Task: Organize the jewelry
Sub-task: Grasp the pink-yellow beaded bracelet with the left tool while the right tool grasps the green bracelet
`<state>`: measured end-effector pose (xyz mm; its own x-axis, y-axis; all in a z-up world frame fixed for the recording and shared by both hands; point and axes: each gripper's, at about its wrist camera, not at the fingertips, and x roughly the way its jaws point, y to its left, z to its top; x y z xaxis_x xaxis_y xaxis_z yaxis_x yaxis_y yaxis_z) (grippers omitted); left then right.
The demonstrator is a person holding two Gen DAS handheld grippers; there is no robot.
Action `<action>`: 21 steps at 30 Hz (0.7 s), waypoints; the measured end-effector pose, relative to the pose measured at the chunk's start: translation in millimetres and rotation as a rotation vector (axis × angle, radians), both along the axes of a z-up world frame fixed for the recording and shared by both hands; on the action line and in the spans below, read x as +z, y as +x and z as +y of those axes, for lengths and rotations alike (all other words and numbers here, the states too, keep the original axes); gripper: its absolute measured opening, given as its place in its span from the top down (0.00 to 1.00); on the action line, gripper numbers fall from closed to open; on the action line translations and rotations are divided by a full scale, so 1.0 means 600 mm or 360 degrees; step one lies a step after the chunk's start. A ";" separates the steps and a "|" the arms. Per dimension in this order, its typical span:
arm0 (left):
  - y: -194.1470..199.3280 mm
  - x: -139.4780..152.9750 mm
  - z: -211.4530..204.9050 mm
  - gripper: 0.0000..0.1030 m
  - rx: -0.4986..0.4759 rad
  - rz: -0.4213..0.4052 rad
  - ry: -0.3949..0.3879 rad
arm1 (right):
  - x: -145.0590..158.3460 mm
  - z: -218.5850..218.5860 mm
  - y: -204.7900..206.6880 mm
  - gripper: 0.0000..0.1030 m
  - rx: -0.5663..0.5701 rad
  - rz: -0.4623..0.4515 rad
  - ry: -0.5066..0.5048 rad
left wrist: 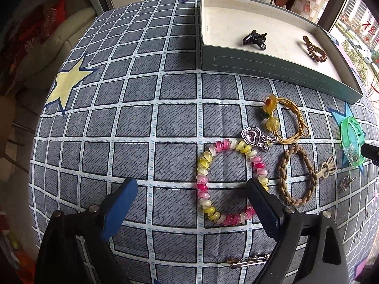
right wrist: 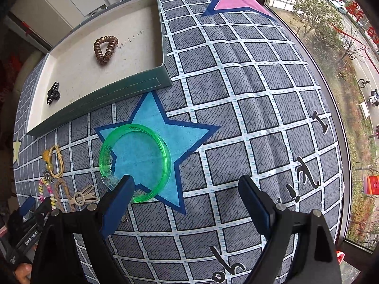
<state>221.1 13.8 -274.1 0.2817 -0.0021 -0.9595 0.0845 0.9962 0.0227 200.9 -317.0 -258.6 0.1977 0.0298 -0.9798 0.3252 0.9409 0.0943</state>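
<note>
On the checked cloth (left wrist: 142, 118) covering the worktop, loose jewelry lies in front of a shallow box (left wrist: 272, 69). The left gripper (left wrist: 191, 189) hovers with jaws wide apart, holding nothing; a pink-and-yellow bead bracelet (left wrist: 206, 184) lies between and just beyond them, its right side under the right jaw. Beside it lie a braided cord bracelet (left wrist: 296, 172), a gold cord bracelet (left wrist: 291, 123) and a heart charm (left wrist: 252, 137). The right gripper (right wrist: 187, 187) is likewise open and empty, its left jaw overlapping the near rim of a green bangle (right wrist: 165, 163) on a blue star. Inside the box rest a black hair clip (left wrist: 254, 38) and a brown coil hair tie (left wrist: 315, 48), well apart.
</note>
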 end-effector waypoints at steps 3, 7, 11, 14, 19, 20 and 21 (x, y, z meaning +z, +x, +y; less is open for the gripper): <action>0.001 0.000 -0.011 0.07 -0.0007 0.0001 -0.0039 | -0.007 0.011 0.012 0.13 0.0061 0.0015 -0.0035; -0.003 0.003 -0.029 0.17 -0.0035 -0.0007 -0.0059 | -0.010 0.034 0.026 0.27 0.0157 0.0020 -0.0139; -0.009 0.010 -0.055 0.35 -0.0090 -0.0024 -0.0068 | -0.006 0.046 0.033 0.45 0.0226 0.0017 -0.0207; -0.013 0.018 -0.081 0.64 -0.0130 -0.0047 -0.0062 | -0.002 0.063 0.039 0.58 0.0253 0.0011 -0.0211; -0.006 0.028 -0.101 0.79 -0.0147 -0.0036 -0.0069 | 0.001 0.107 0.045 0.84 0.0293 0.0010 -0.0220; -0.006 0.032 -0.101 0.79 -0.0142 -0.0036 -0.0081 | 0.002 0.111 0.046 0.89 0.0300 0.0009 -0.0228; -0.006 0.038 -0.099 0.79 -0.0138 -0.0041 -0.0097 | 0.004 0.118 0.045 0.91 0.0300 0.0006 -0.0226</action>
<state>217.3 -45.6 -251.5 0.3028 -0.0854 -0.9492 0.1705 0.9848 -0.0343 227.6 -246.2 -256.5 0.1981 -0.0726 -0.9775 0.1423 0.9888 -0.0446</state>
